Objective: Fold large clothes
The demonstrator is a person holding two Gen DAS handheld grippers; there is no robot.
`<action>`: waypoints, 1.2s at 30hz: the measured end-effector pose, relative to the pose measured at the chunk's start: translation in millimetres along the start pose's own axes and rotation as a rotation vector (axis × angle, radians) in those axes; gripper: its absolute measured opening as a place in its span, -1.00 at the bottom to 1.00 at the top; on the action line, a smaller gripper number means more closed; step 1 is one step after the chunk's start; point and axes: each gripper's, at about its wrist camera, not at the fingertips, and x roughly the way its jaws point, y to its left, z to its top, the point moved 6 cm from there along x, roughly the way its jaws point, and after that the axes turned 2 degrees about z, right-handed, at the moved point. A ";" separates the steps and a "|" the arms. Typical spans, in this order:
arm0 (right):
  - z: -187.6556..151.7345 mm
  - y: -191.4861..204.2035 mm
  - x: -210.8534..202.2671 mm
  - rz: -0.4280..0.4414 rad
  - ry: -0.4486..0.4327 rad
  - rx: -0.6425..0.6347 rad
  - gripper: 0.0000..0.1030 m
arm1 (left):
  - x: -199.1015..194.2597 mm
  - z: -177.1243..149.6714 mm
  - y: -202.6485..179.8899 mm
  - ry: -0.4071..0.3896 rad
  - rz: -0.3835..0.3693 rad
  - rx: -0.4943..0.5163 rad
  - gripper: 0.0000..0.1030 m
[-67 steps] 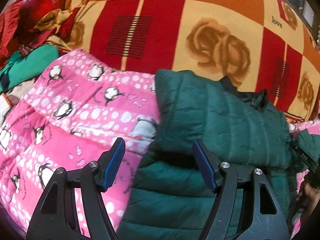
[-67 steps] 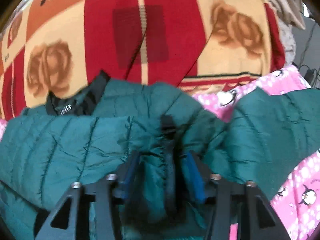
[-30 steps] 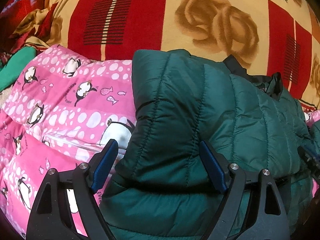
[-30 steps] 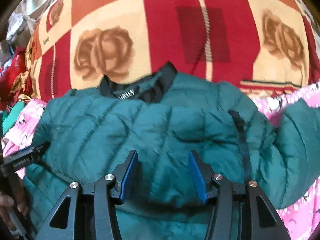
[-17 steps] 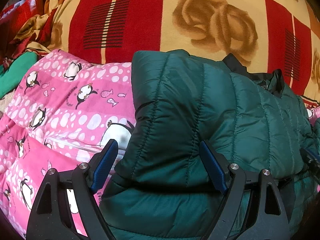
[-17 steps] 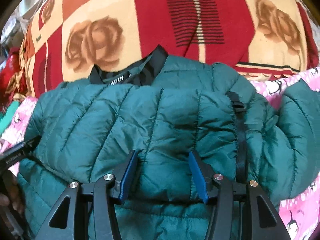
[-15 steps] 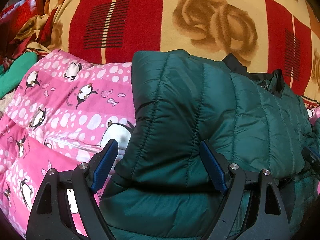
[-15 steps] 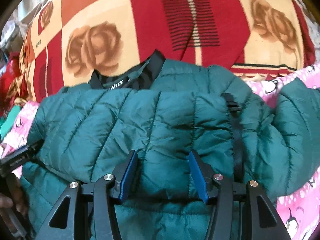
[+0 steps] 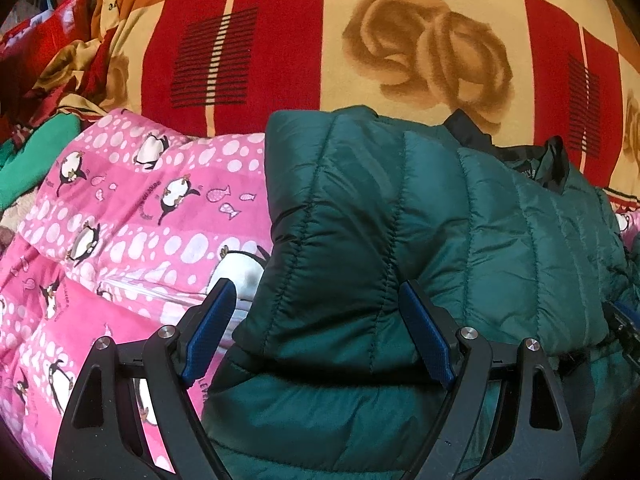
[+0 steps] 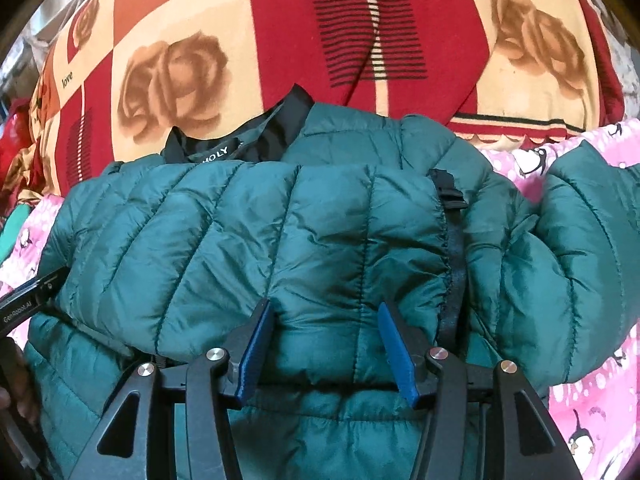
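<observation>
Right wrist: puffy quilted green jacket (image 10: 320, 240).

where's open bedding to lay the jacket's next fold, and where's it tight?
Free: the pink penguin quilt left of the green puffer jacket, and the rose blanket beyond its black collar. Crowded: right side, where the sleeve bulges over the quilt; far-left clothes pile.
</observation>
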 end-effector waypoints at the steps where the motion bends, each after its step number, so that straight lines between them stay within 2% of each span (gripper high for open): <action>1: 0.5 0.2 -3.7 -0.001 -0.003 0.004 0.01 | -2.5 0.6 0.3 -0.008 0.005 0.000 0.63; 4: 1.4 0.2 -16.0 -0.008 -0.025 0.006 0.01 | -15.1 2.8 -2.0 -0.044 0.003 0.010 0.63; 11: 7.1 -15.1 -29.6 -0.041 -0.073 0.046 0.01 | -41.8 7.0 -13.5 -0.109 -0.077 0.013 0.63; 13: 4.8 -17.8 -20.7 -0.048 -0.040 0.043 0.01 | -39.5 5.4 -20.1 -0.097 -0.085 0.032 0.63; 16: -0.8 -16.5 -6.0 -0.061 0.016 0.018 0.01 | -22.9 -2.4 -30.6 -0.025 -0.095 0.067 0.63; 20: 0.5 -13.7 -17.1 -0.069 -0.002 0.011 0.01 | -16.8 -7.9 -36.2 -0.024 -0.060 0.102 0.63; 23: -3.0 -12.5 -32.4 -0.060 -0.022 0.011 0.01 | -20.6 -9.2 -35.0 -0.019 -0.075 0.093 0.63; 24: -4.8 -12.2 -38.3 -0.059 -0.030 0.009 0.02 | -23.0 -10.1 -34.0 -0.015 -0.083 0.086 0.63; 25: -6.6 -12.2 -42.9 -0.059 -0.035 0.006 0.09 | -25.9 -11.2 -32.8 -0.008 -0.087 0.081 0.63; 26: -8.4 -12.7 -47.8 -0.059 -0.040 0.007 0.26 | -30.4 -12.5 -31.5 -0.001 -0.093 0.072 0.63; 28: -11.5 -14.5 -57.3 -0.052 -0.052 0.016 0.37 | -40.3 -14.7 -29.8 0.002 -0.112 0.054 0.63; 36: -24.5 -22.1 -94.2 -0.059 -0.080 0.003 0.37 | -97.0 -35.9 -35.9 -0.032 -0.141 0.050 0.63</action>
